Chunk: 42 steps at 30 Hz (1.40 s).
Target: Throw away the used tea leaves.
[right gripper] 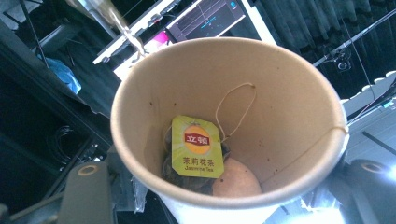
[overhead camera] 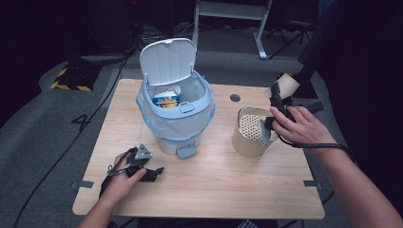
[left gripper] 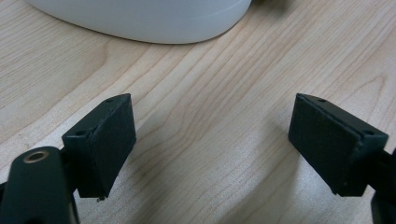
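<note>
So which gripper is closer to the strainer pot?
Right. The right gripper, shut on a cup, is up by the strainer pot, at its far rim; the left gripper lies open across the table, by the bin.

high: above, fwd-down on table (overhead camera: 199, 190) | L cam: close, same tabletop | R cam: inside paper cup (right gripper: 229, 116)
</note>
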Tool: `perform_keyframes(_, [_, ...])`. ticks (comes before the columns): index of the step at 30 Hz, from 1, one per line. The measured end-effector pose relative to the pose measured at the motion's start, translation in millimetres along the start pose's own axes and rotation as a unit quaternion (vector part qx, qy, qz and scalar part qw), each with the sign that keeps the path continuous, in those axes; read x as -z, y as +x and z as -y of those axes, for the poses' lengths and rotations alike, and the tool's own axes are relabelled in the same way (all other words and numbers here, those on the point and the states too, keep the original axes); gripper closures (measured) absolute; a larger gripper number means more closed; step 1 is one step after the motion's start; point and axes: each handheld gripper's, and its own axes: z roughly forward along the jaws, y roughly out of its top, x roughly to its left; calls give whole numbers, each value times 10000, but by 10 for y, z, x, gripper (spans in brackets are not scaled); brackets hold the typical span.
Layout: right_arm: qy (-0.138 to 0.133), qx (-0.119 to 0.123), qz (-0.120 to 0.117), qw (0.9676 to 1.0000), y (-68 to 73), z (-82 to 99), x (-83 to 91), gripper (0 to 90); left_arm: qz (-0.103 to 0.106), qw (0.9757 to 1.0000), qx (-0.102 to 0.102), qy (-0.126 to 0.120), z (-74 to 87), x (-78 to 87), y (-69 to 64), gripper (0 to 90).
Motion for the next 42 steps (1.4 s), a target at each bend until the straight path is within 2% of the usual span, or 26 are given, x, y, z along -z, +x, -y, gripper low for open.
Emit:
perform_keyframes(7, [114, 110, 110, 9998, -52, 36, -16, 325, 1, 10000, -1, 0, 0, 0, 0, 153])
perform_keyframes(9, [2, 318, 94, 9994, -50, -14, -3, 325, 2, 10000, 1, -1, 0, 0, 0, 153])
perform_keyframes(10, [-47, 339, 114, 9993, -49, -32, 0, 325, -1, 10000, -1, -1, 0, 0, 0, 153])
perform_keyframes(12, [45, 231, 99, 9997, -67, -28, -6, 326, -2, 10000, 2, -3, 2, 1, 0, 153])
perform_keyframes(14, [-62, 399, 57, 9992, -56, -79, -6, 327, -3, 10000, 3, -3, 2, 1, -1, 153])
perform_keyframes(17, [111, 255, 81, 9996, -90, -50, -36, 328, -9, 10000, 5, -12, 3, 1, -2, 153])
perform_keyframes(19, [88, 360, 99, 9993, -100, -57, -35, 328, -7, 10000, 4, -11, 3, 1, -1, 153])
perform_keyframes(22, [77, 256, 86, 9996, -107, -40, -39, 328, -18, 10000, -5, -8, 3, 3, -1, 153])
perform_keyframes(29, [27, 180, 48, 9998, -107, -42, -31, 324, -18, 10000, -2, -9, 4, 3, -1, 153])
perform_keyframes(32, [-56, -113, -60, 9999, -111, -17, -28, 317, -7, 10000, -4, 2, 3, 4, 1, 153])
perform_keyframes(33, [-132, -346, -146, 9992, -116, 3, -30, 314, 14, 10000, 6, -4, 3, 2, 0, 152])
perform_keyframes(34, [-235, -689, -273, 9970, -121, 29, -32, 312, 16, 10000, 2, 2, 3, 2, 1, 151])
perform_keyframes(36, [-385, -1340, -570, 9886, -132, 93, -42, 310, 39, 10000, -7, 12, 1, 2, 8, 148])
perform_keyframes(38, [-502, -1980, -803, 9756, -131, 169, -55, 309, 42, 10000, -18, -1, 1, 0, 20, 147])
perform_keyframes(40, [-644, -2599, -1062, 9576, -123, 247, -67, 309, 49, 10000, -6, -2, 2, 2, 37, 148])
perform_keyframes(41, [-720, -2901, -1177, 9470, -115, 287, -75, 309, 46, 10000, -32, 14, 5, 8, 48, 149])
perform_keyframes(42, [-797, -3211, -1308, 9346, -104, 326, -83, 309, 46, 10000, -44, -3, 9, 9, 57, 149])
